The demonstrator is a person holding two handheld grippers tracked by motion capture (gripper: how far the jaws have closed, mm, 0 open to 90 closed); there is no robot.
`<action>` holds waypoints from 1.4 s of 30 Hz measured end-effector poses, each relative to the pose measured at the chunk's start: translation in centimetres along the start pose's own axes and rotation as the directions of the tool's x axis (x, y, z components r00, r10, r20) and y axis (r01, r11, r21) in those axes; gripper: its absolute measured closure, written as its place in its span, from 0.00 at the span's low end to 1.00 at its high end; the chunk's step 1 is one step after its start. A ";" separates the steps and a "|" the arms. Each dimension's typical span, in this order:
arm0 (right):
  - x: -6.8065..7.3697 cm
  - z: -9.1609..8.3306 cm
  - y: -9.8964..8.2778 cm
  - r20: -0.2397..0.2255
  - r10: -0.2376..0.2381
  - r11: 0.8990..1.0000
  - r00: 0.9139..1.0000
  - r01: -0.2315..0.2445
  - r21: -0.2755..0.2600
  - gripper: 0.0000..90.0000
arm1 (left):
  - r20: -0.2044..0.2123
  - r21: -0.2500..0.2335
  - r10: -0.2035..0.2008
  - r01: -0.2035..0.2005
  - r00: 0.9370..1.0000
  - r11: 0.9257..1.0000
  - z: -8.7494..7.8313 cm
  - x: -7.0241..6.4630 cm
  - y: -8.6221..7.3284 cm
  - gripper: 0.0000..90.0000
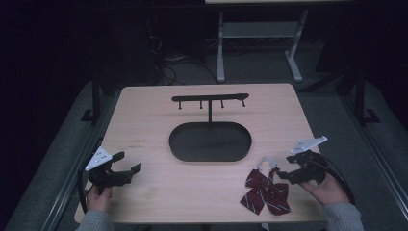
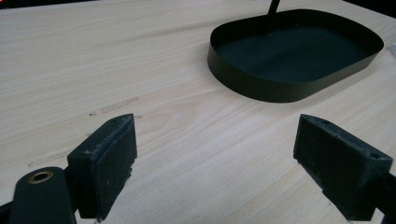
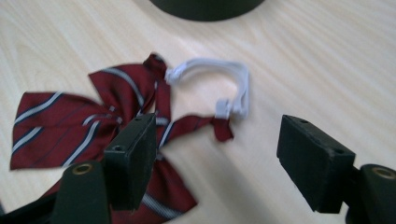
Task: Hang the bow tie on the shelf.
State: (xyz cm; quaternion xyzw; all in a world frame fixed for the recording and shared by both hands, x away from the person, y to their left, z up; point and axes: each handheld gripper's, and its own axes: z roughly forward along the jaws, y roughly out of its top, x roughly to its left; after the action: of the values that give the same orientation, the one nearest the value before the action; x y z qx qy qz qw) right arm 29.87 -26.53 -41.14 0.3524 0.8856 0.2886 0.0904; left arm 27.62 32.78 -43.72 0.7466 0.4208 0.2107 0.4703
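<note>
Your bow tie (image 1: 265, 191) lies at five o'clock on the table (image 1: 144, 125), soft, light and floppy; its white strap loop (image 3: 219, 79) looks the surest place to pinch. Your right tongs (image 1: 285, 172) stand wide open just beside it, holding nothing. The left tongs (image 1: 128, 162), at eight o'clock, are open and empty too. The black tray (image 1: 210, 142) with its hook stand (image 1: 210, 99) sits mid-table; the room beyond is dark.

Cut off and covered

In the right gripper view a jaw covers part of the bow tie (image 3: 70, 121); the tray (image 3: 205, 7) runs off the top edge.
</note>
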 end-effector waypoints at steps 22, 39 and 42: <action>-2.7 6.3 5.3 -0.028 -0.029 0.952 0.999 0.036 0.305 0.62 | -0.001 0.000 -0.008 0.008 1.000 1.000 0.0 0.0 0.1 0.14; -2.3 7.4 5.5 -0.026 -0.072 0.930 0.997 0.076 0.360 0.94 | 0.000 -0.003 -0.009 0.009 1.000 1.000 -0.1 0.1 0.1 0.14; -2.4 7.4 5.5 -0.033 -0.066 0.930 0.997 0.074 0.361 0.95 | 0.000 -0.001 -0.008 0.008 1.000 1.000 -0.1 0.0 0.1 0.14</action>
State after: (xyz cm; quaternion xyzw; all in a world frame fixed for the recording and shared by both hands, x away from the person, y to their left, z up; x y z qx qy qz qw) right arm 37.43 -21.62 -44.10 0.3283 0.9365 0.1210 0.0252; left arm 27.65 32.83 -43.60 0.7447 0.4236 0.2091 0.4715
